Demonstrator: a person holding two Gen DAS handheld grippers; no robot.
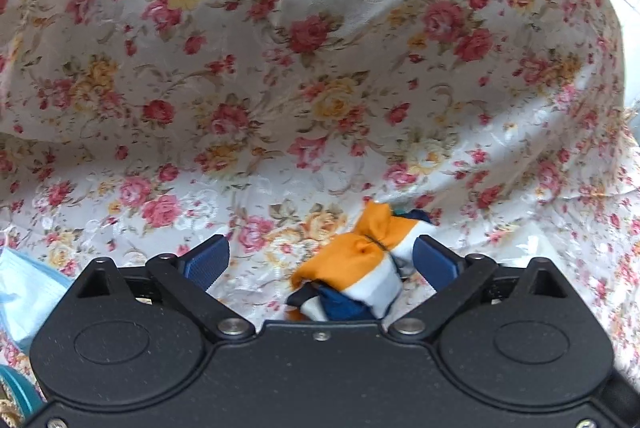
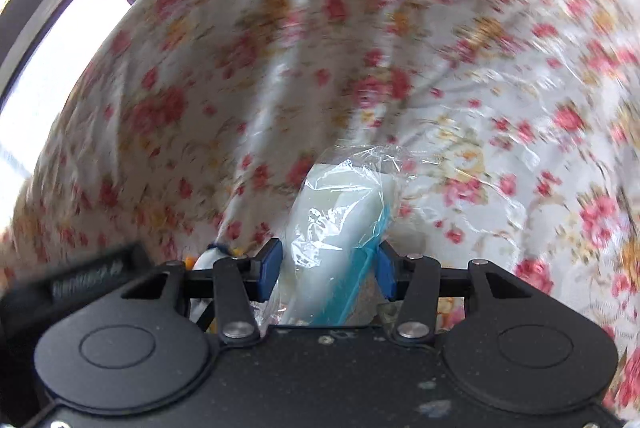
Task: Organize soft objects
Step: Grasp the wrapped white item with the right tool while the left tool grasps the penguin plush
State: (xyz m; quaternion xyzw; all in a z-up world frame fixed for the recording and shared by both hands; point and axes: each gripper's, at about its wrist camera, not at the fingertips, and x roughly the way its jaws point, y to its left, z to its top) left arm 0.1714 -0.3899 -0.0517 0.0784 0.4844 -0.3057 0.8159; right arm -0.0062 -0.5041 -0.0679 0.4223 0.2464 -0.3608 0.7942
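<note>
Sock bundle between my left jaws, off to their right side

The sock bundle (image 1: 356, 268) lay on the floral cloth (image 1: 280, 67), long axis running away from me, hard by the right pad of my spread left gripper (image 1: 320, 260), unpinched. My right gripper (image 2: 328, 268) pinched a plastic packet (image 2: 344, 228), so the left was nearer.

Across the bottom of both wrist views, each gripper, left (image 1: 322, 260) and right (image 2: 328, 274), shows a matte black speckled body with two round raised caps, silver pivot screws, angled black linkage arms and ribbed blue finger pads (image 1: 208, 262).
</note>
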